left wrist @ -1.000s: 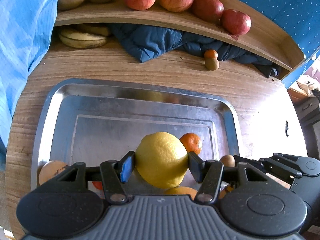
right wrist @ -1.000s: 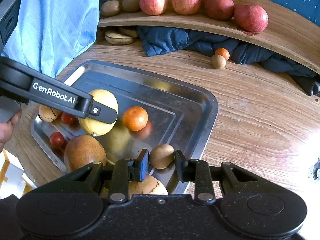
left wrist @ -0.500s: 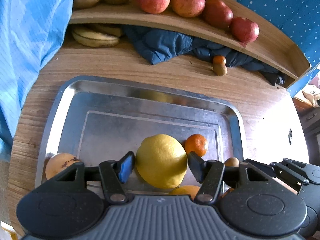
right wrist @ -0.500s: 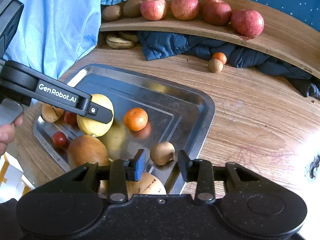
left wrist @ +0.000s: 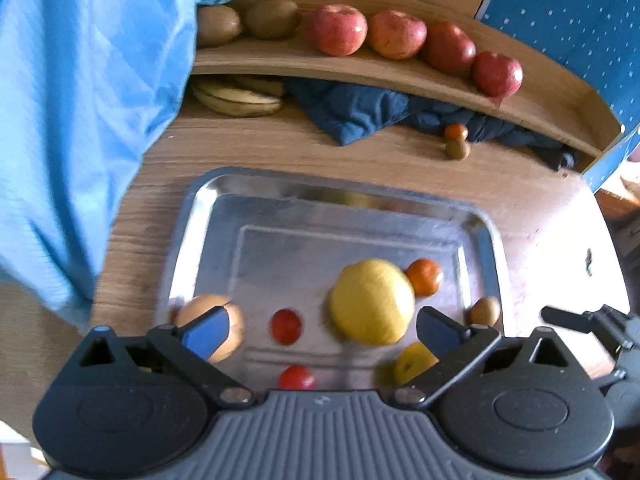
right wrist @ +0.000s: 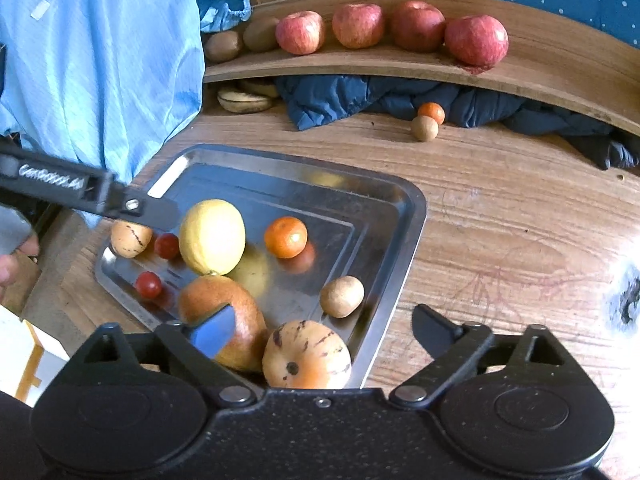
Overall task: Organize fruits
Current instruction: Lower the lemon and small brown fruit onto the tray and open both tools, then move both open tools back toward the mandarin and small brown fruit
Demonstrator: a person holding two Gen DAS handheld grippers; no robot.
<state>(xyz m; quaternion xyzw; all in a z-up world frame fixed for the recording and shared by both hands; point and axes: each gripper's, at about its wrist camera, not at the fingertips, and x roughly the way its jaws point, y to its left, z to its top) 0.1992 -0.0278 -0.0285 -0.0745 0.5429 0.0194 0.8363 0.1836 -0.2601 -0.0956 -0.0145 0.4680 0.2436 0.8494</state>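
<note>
Right wrist: steel tray [right wrist: 404, 240] on wooden table [right wrist: 500, 208]

A wood-grain desk [right wrist: 500, 216] carries a curved wooden shelf [right wrist: 540, 68] along its far edge. Behind it stands a blue wall with white dots [left wrist: 580, 12]. Bright glare, perhaps daylight, washes out the desk's right side.
</note>
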